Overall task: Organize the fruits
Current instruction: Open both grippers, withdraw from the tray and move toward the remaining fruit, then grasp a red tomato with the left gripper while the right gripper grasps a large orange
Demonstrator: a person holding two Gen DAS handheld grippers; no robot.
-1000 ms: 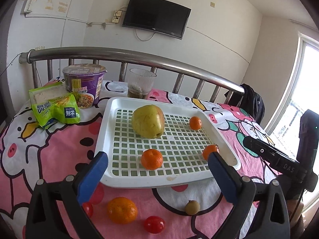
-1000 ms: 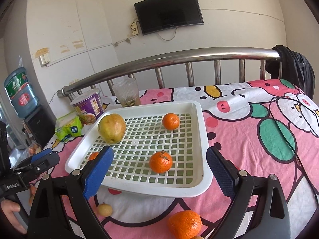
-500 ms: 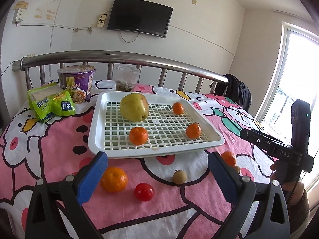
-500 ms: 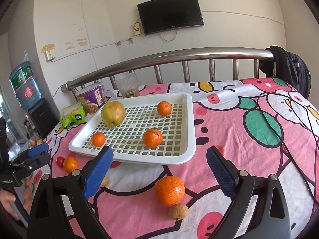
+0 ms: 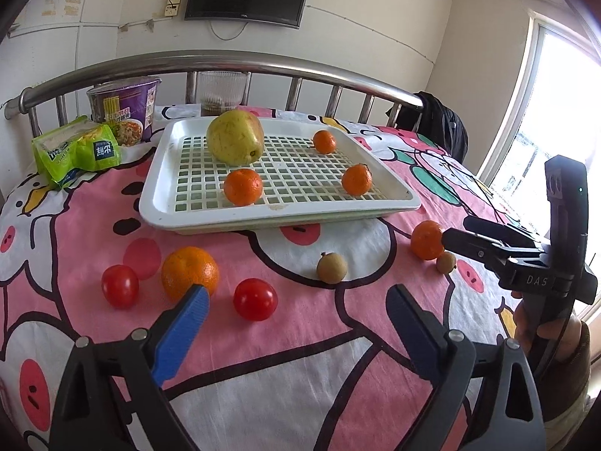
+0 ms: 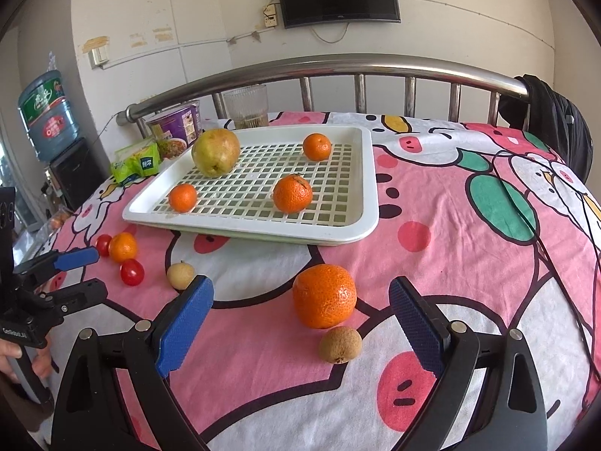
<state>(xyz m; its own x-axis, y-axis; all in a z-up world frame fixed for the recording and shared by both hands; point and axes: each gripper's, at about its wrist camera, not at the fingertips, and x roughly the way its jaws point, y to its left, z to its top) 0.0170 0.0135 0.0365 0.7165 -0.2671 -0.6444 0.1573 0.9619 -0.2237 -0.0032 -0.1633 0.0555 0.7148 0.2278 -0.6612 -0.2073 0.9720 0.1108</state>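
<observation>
The white tray (image 5: 157, 203) sits on the bed, on the pink cartoon sheet (image 6: 469, 263), and it is the landmark here. Inside it: a big yellow-green pear (image 5: 234, 142) toward the far left corner, plus three small oranges, one at the far side (image 5: 324, 141), one near the right rim (image 5: 357, 179) and one by the near rim (image 5: 243, 186). Much of the grid floor between them is bare.

In front of the tray, loose fruit lies on the sheet. Off its near left corner, an orange (image 5: 189, 273) sits between two cherry tomatoes (image 5: 120, 286) (image 5: 255, 298). Straight in front of the tray lies a small brown longan (image 5: 331, 268). Off its near right corner, another orange (image 6: 324, 295) has a second longan (image 6: 340, 344) just beside it.

Behind the tray, against the steel bed rail (image 5: 225, 62), stand a purple noodle cup (image 5: 124, 109) and a clear glass (image 5: 222, 92); a green snack bag (image 5: 75, 150) lies off the tray's left side.

The left gripper (image 5: 296, 315) hovers low in front of the tray, blue pads spread wide, holding nothing. The right gripper (image 6: 300, 308) is also spread wide and empty, with the near-right orange framed between its pads. To the right of the tray, the sheet runs bare out to a dark jacket (image 6: 556, 120) on the rail end.
</observation>
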